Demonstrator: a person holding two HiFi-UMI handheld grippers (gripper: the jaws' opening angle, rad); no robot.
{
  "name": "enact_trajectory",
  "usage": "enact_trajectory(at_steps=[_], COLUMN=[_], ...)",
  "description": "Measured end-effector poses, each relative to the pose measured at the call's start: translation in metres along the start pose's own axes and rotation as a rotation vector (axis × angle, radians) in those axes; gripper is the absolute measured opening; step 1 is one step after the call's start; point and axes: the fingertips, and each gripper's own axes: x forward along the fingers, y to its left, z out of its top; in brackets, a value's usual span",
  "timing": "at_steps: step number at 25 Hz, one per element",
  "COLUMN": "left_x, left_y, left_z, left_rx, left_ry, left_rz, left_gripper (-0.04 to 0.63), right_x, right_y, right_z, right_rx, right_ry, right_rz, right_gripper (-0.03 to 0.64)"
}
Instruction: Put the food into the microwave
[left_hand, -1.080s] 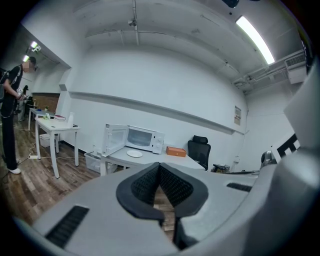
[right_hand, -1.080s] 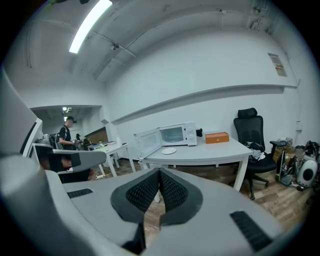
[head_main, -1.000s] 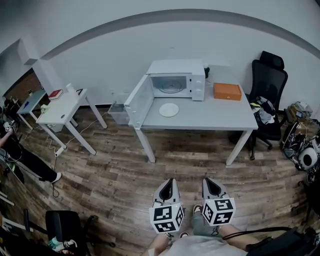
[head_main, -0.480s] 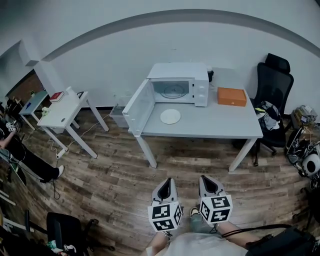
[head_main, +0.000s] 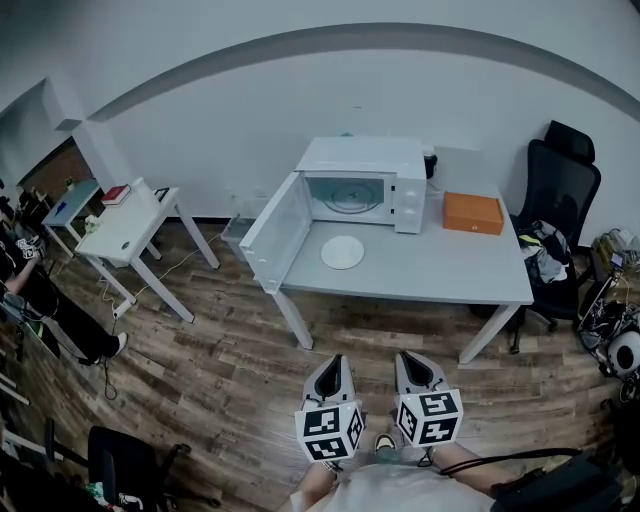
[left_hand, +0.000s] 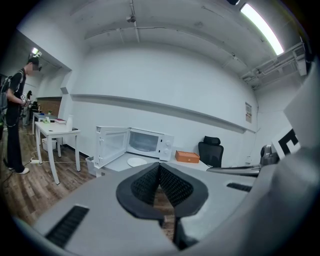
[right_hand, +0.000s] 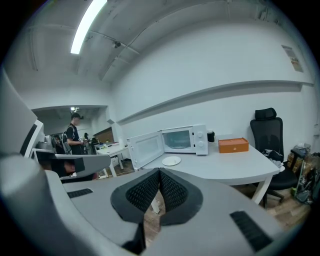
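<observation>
Since a second ago the grey table (head_main: 430, 285) and all on it have slid lower and to the right in the head view, while both claws keep low in that view, over the wood-plank floor (head_main: 200, 360) and well apart from the table. The left gripper (head_main: 337, 364) has its ribbed black pads pressed together with nothing between them. The right gripper (head_main: 413, 358) is pinched closed the same way, also empty.

Out on the tabletop, a white boxy microwave (head_main: 365, 185) stands at the back edge toward the left corner. Its door (head_main: 272, 228) is swung wide past the left edge, and the chamber shows a glass turntable (head_main: 350, 195). A white round plate (head_main: 342, 251) lies just before the open mouth; whether food lies on it cannot be told. A flat orange box (head_main: 472, 212), lid closed, sits near the back right corner, beside the microwave.
</observation>
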Motion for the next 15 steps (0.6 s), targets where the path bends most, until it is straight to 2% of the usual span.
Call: enact_trajectory(at_steps=[7,15], left_x=[0.037,0.073], left_y=[0.007,0.001], left_z=[0.006,0.005], left_rx=[-0.006,0.004], left_ry=[0.009,0.03], left_rz=[0.048,0.069], left_gripper=[0.002,0.002], right_x=[0.039,0.07], right_y=[-0.017,-0.045], right_z=[0.015,0.013], right_rx=[0.004,0.027], right_ry=[0.005,0.042], right_rz=[0.05,0.076], right_gripper=[0.017,0.017])
